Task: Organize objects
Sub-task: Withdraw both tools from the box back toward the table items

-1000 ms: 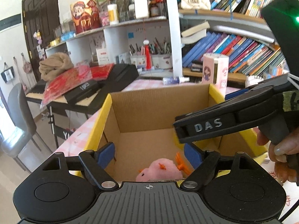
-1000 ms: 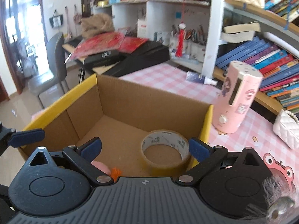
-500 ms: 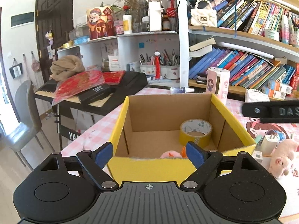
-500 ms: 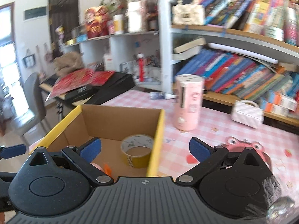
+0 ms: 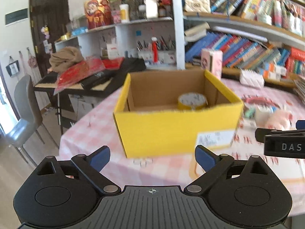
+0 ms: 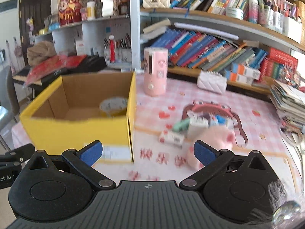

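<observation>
A yellow cardboard box stands open on the pink checked table, with a roll of tape inside; it also shows in the right wrist view. My left gripper is open and empty, held back from the box's near side. My right gripper is open and empty, to the right of the box. A pink plush pig lies just beyond its right finger, beside a small pile of items. Both views are blurred.
A pink cylinder stands behind the box. A white quilted bag lies further right, and a stack of magazines at the table's right edge. Bookshelves fill the back. A grey chair and a cluttered dark desk are at left.
Both grippers have pulled up and back out of the box, both open and empty. The right gripper has swung right toward the pile and the pink pig. The pink toy in the box is hidden now.
</observation>
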Available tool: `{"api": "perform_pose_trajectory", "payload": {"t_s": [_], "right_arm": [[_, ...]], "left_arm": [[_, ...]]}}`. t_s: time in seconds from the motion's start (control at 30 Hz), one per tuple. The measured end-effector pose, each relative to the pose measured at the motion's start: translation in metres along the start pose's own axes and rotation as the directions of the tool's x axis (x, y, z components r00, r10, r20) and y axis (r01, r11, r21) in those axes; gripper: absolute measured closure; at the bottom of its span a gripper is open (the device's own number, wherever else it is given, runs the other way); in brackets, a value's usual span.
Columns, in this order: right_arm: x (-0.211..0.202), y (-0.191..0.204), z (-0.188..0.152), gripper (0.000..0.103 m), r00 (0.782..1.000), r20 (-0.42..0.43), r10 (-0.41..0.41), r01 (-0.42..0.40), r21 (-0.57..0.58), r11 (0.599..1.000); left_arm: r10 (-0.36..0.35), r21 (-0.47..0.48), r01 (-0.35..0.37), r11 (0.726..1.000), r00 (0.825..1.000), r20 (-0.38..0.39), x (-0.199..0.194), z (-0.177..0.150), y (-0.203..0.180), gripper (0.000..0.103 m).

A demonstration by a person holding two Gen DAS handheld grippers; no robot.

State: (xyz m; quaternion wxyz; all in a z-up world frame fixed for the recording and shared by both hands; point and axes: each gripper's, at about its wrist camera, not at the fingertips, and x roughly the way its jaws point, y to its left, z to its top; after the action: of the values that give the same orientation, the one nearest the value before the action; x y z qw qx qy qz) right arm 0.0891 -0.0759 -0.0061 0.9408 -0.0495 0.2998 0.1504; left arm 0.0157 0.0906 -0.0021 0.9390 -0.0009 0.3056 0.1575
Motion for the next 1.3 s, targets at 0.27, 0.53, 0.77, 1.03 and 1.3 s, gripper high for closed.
{"api": "perform_pose_trajectory", "payload": {"t_s": [0.27, 0.53, 0.77, 1.03, 1.3], "right_arm": [[-0.025, 0.001, -0.031, 0.0, 0.998, -0.044, -0.043, 0.045, 0.035, 0.998], [-0.048, -0.003, -0.053, 0.0, 0.995, -0.069, -0.073, 0.076, 0.048, 0.996], [-0.064, -0.015, -0.064, 0.0, 0.99, -0.078, -0.119, 0.126, 0.086, 0.988], [-0.076, -0.031, -0.071, 0.0, 0.981, -0.082, -0.174, 0.182, 0.112, 0.977], [-0.084, -0.058, -0.08, 0.0, 0.962, -0.111, -0.249, 0.265, 0.164, 0.95]], "left_arm": [[-0.022, 0.053, 0.024, 0.998, 0.999, -0.033, -0.02, -0.022, -0.003, 0.004], [-0.066, 0.086, 0.069, 0.994, 0.997, -0.035, -0.036, -0.035, -0.012, 0.003], [-0.11, 0.106, 0.113, 0.988, 0.993, -0.029, -0.042, -0.038, -0.021, 0.003], [-0.168, 0.139, 0.169, 0.976, 0.986, -0.024, -0.042, -0.036, -0.04, 0.003], [-0.244, 0.196, 0.248, 0.949, 0.969, -0.043, -0.035, -0.034, -0.071, 0.003]]}}
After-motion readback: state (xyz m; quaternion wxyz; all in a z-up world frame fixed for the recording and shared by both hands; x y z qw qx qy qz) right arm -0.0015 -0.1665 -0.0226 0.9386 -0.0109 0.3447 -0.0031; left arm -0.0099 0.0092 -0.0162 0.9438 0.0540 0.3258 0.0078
